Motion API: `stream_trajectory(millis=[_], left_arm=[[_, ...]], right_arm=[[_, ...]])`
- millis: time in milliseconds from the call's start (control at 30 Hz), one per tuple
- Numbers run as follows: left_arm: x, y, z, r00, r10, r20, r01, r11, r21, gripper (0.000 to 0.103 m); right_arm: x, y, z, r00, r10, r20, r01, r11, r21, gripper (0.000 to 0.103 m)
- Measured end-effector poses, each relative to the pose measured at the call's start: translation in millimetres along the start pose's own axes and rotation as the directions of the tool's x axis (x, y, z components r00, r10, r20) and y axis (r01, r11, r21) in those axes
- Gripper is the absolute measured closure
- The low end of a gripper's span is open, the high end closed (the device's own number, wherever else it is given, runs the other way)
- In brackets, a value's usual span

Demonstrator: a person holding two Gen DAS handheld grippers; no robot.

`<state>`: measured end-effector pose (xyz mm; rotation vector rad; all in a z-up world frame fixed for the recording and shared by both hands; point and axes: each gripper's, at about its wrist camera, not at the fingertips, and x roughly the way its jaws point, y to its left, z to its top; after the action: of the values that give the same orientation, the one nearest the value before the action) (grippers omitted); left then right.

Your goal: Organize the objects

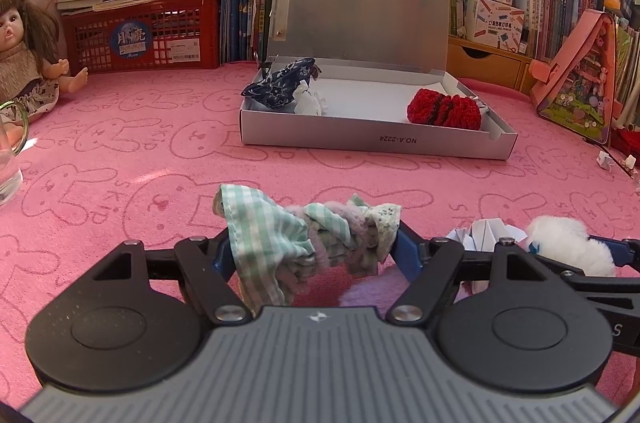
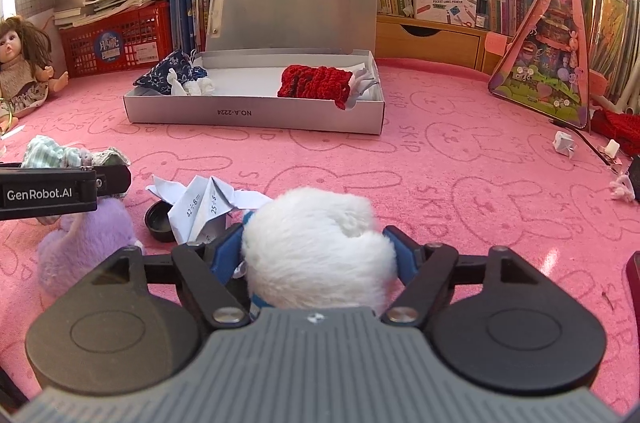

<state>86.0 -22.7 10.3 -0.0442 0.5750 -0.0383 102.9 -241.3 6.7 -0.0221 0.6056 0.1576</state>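
Left gripper (image 1: 314, 243) clamped a checked scrunchie (image 1: 296, 243); right gripper (image 2: 320, 247) clamped a white plush (image 2: 316, 251). Risk: trailing fabric could snag the far box (image 1: 372, 143) rim.

Soft checked cloth (image 1: 272, 239) and fluffy white plush (image 2: 316, 247) are seen; the box (image 1: 372, 139) looks matt cardboard, the tabletop (image 1: 120, 163) towelling.

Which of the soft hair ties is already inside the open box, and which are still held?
The red knitted one and the dark blue patterned one lie in the grey box; the green-checked one and the white fluffy one are held.
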Motion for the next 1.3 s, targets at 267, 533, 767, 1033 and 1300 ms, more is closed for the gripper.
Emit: stream_trajectory(millis=[267,533,767,1033,1300], left_arm=[[-4,1,5,1.000,0.000,0.023,0.000,1.000,0.011,0.025],[-9,1,9,0.999,-0.005,0.046,0.003,1.000,0.023,0.025],[-10,0,18,0.998,-0.021,0.062,0.018,0.999,0.047,0.025],[-8,4,37,0.996,-0.042,0.076,0.038,0.998,0.057,0.025],[0,11,50,0.996,-0.049,0.070,0.047,0.998,0.036,0.025]], right_arm=[[-7,0,8,1.000,0.003,0.018,-0.003,1.000,0.021,0.036],[-13,0,17,0.999,0.014,0.039,-0.015,1.000,0.020,0.037],[-16,-1,29,0.998,0.016,0.056,-0.017,0.999,0.029,0.037],[-15,-4,48,0.997,0.014,0.079,-0.017,0.999,0.034,0.040],[-6,-8,67,0.997,0.006,0.078,-0.010,0.999,0.044,0.048]])
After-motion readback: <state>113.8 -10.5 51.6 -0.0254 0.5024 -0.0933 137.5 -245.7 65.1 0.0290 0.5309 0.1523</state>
